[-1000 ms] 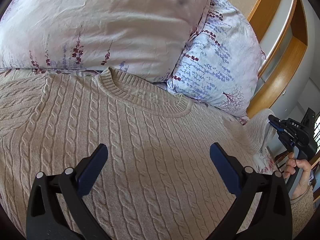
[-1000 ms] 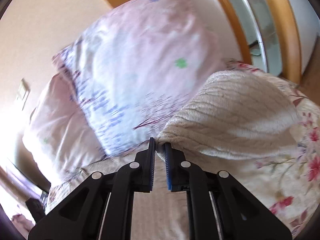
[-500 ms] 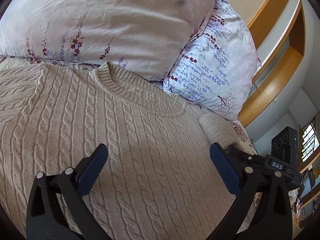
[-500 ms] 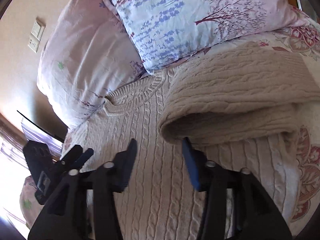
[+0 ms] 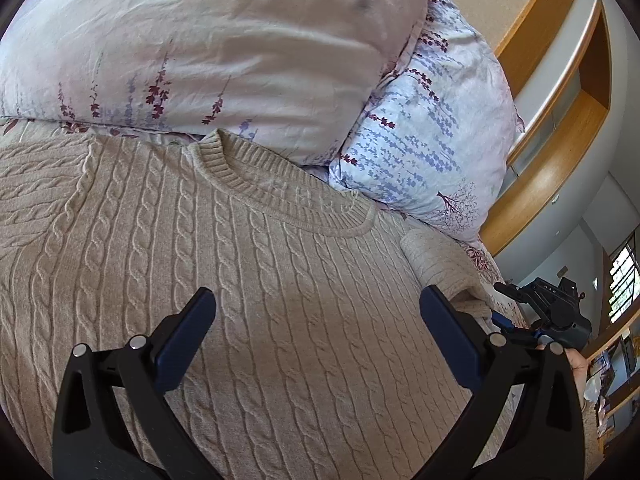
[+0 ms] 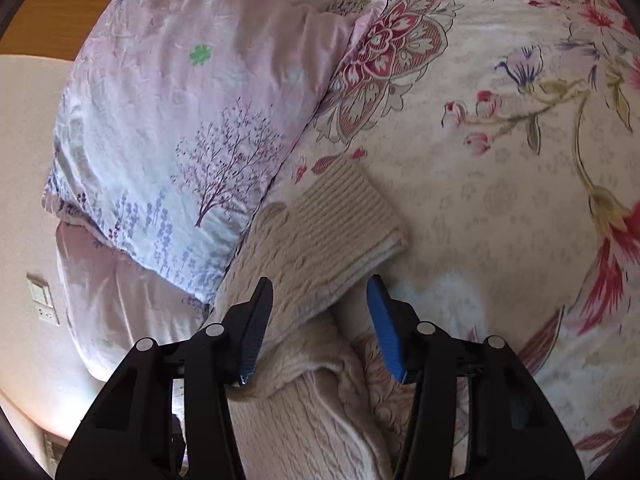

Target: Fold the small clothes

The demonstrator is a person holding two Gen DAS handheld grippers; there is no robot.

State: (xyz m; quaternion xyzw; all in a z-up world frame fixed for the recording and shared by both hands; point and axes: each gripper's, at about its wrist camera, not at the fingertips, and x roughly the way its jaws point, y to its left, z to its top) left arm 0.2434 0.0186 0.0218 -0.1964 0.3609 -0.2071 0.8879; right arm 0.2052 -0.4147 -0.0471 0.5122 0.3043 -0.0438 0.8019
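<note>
A beige cable-knit sweater [image 5: 248, 280] lies flat on the bed, collar toward the pillows. My left gripper [image 5: 316, 304] is open and empty, hovering over the sweater's chest. The sweater's right sleeve [image 5: 436, 264] lies folded in over the body. In the right wrist view that sleeve [image 6: 320, 248] lies with its ribbed cuff toward the bedspread. My right gripper [image 6: 320, 292] is open, its fingers on either side of the sleeve's edge, gripping nothing. The right gripper also shows in the left wrist view [image 5: 548, 312] at the bed's right side.
Two floral pillows [image 5: 224, 48] [image 5: 432, 136] lie behind the collar, and one shows in the right wrist view [image 6: 192, 128]. The flowered bedspread [image 6: 520, 160] extends right. A wooden headboard and shelf [image 5: 560, 128] stand at the far right.
My right gripper let go of the sleeve after carrying it in over the body, then turned toward the cuff. My left gripper stayed open over the chest.
</note>
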